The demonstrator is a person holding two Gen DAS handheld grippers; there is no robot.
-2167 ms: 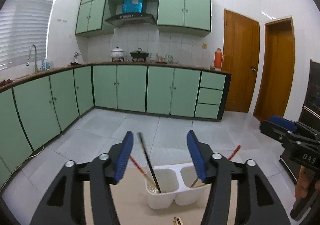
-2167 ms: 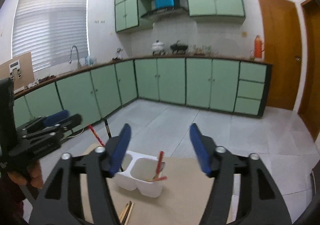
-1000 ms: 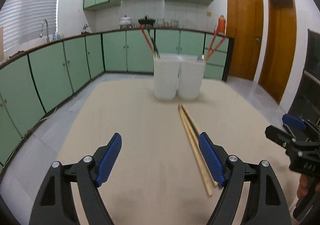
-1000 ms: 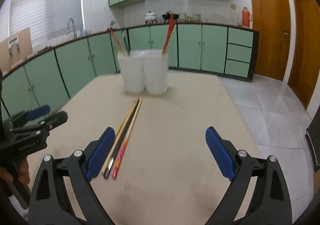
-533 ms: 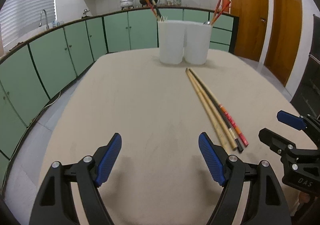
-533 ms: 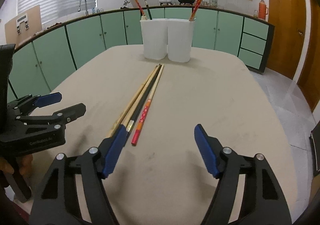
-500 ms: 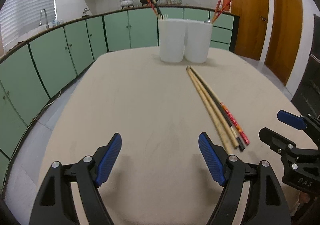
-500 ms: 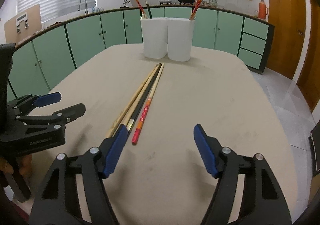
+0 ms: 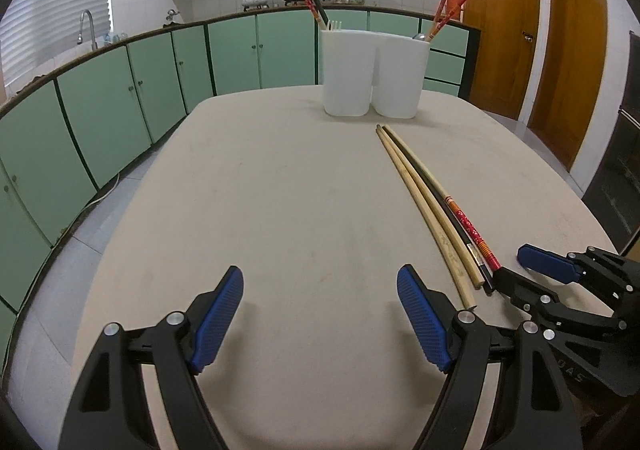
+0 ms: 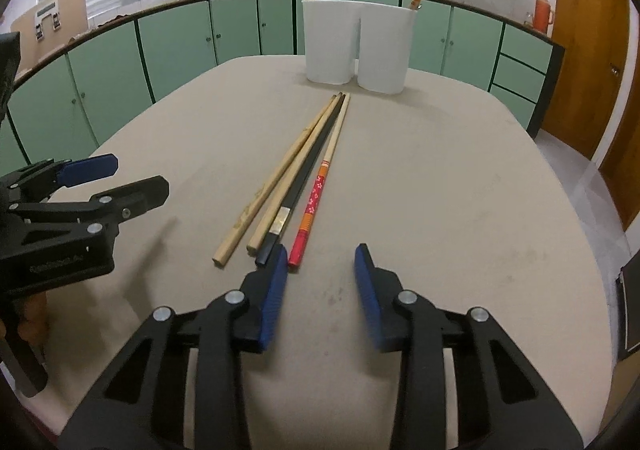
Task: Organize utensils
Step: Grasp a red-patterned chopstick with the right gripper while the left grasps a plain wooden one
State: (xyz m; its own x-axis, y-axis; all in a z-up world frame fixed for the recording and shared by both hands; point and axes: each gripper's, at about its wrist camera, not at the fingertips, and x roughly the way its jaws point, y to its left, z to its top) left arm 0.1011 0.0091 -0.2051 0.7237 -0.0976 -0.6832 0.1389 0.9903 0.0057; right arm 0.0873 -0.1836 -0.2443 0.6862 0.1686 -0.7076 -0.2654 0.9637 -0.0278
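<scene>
Both grippers have come down from their high view over the desk (image 10: pixel 460 178) and now sit low near its near edge, and the four loose chopsticks that lay off to one side of the right gripper (image 10: pixel 321 262) a moment ago are now right at its tips. Its jaws, wide apart a second ago, are closing, yet nothing is between them so far: the red patterned chopstick (image 10: pixel 311 206) ends just beside the left pad, with the black chopstick (image 10: pixel 308 166) and the two pale wooden chopsticks (image 10: pixel 276 178) further to the left. My guess is that the red one is being lined up for a pick, so the sorting of this bundle has barely begun. The left gripper (image 9: pixel 320 314) hangs with its jaws wide apart and empty over bare desk, left of the bundle. The white two-compartment holder (image 10: pixel 356 46) stands upright at the far end, well apart from the bundle, and already has chopsticks sticking out of both halves. There is plenty of open surface between the bundle and the holder. The tighter spots are the rounded desk edge just behind the grippers, and the closeness of the two grippers, near each other beside the chopstick ends.
</scene>
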